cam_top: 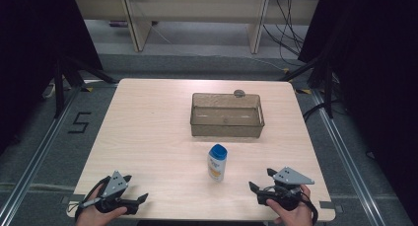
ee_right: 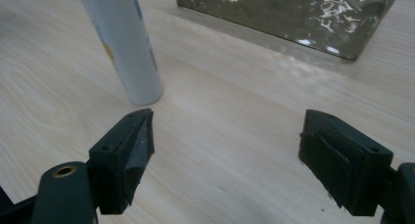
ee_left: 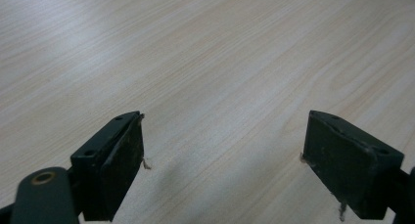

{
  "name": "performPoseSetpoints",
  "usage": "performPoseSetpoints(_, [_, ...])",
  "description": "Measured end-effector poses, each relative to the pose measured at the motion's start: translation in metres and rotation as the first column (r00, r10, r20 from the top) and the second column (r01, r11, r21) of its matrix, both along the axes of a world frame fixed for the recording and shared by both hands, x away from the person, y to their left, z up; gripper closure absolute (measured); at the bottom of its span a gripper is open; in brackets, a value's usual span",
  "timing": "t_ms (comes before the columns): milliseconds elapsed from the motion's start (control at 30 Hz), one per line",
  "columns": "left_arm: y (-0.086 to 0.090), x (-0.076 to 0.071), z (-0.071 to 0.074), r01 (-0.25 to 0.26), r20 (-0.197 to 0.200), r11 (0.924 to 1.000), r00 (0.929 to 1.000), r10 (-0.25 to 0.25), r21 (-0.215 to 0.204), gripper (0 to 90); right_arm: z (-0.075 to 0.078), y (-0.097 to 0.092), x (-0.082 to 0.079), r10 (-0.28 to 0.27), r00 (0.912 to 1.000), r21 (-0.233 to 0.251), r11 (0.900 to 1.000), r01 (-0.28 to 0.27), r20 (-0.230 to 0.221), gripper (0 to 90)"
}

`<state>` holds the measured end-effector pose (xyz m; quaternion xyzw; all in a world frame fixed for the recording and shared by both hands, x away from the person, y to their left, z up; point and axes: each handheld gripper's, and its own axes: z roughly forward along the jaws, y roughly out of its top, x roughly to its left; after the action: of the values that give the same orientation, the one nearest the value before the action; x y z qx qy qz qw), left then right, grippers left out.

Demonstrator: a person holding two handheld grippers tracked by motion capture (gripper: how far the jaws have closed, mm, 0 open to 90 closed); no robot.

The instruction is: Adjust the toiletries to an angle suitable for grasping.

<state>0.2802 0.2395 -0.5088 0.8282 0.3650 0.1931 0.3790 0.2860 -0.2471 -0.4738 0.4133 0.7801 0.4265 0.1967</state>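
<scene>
We held the left gripper and right gripper at the desk's near corners, jaws spread wide, holding nothing, a bottle stood upright between them, near a clear box.

Looked like a research lab rigged for recording, not a home or a shop. Marked as such by a bare pale wooden table set alone on grey floor, hemmed in by black curtains on both sides. Flanked along the floor by metal rails left and right, with a figure 5 laid in black tape beside the left one. Braced by dark stand legs at the curtain edges, near scraps of yellow-and-black tape. Backed by loose cables trailing down beside pale furniture legs.
</scene>
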Motion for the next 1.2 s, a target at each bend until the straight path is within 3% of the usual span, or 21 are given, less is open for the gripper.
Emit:
performPoseSetpoints(133, [0.0,0.0,0.0,-0.006,0.005,0.9999,1.0,0.006,0.015,14.7,0.0,0.008,-0.001,0.011,0.9998,0.007,0.9999,-0.011,-0.018,21.5])
performPoseSetpoints(233, [0.0,0.0,0.0,-0.007,0.006,0.9999,1.0,0.007,0.014,14.7,0.0,0.011,0.001,0.032,0.9995,-0.003,0.9995,-0.032,-0.006,21.5])
performPoseSetpoints(267, [0.0,0.0,0.0,-0.007,0.006,0.9999,1.0,0.007,0.014,14.7,0.001,0.014,-0.002,0.007,0.9993,0.021,0.9998,-0.006,-0.038,21.5])
performPoseSetpoints(300, [0.0,0.0,0.0,-0.007,0.006,0.9999,1.0,0.007,0.014,14.7,0.0,0.014,0.001,0.03,0.9995,0.013,0.9995,-0.03,-0.009,21.5])
performPoseSetpoints(533, [0.0,0.0,0.0,-0.008,0.007,0.9999,0.9999,0.007,0.015,14.7,0.002,0.021,0.002,0.046,0.9989,0.006,0.9989,-0.046,0.01,21.5])
performPoseSetpoints(667, [0.0,0.0,0.0,-0.014,0.006,0.9997,0.9999,0.014,0.02,14.7,0.002,0.025,0.001,0.048,0.9989,0.03,0.9984,-0.047,-0.002,21.5])
performPoseSetpoints(867, [0.0,0.001,0.0,-0.007,0.005,0.9999,1.0,0.007,0.014,14.7,0.003,0.032,0.002,0.07,0.9973,0.041,0.9967,-0.071,0.025,21.5])
performPoseSetpoints(900, [0.001,0.0,0.0,-0.001,-0.001,0.9999,1.0,0.001,0.011,14.8,0.004,0.034,0.001,0.064,0.9979,0.053,0.9965,-0.064,0.008,21.5])
performPoseSetpoints(1200, [0.0,0.0,0.0,0.0,-0.001,0.9999,1.0,0.0,0.01,14.7,0.003,0.049,0.006,0.109,0.9937,0.043,0.993,-0.11,0.028,21.6])
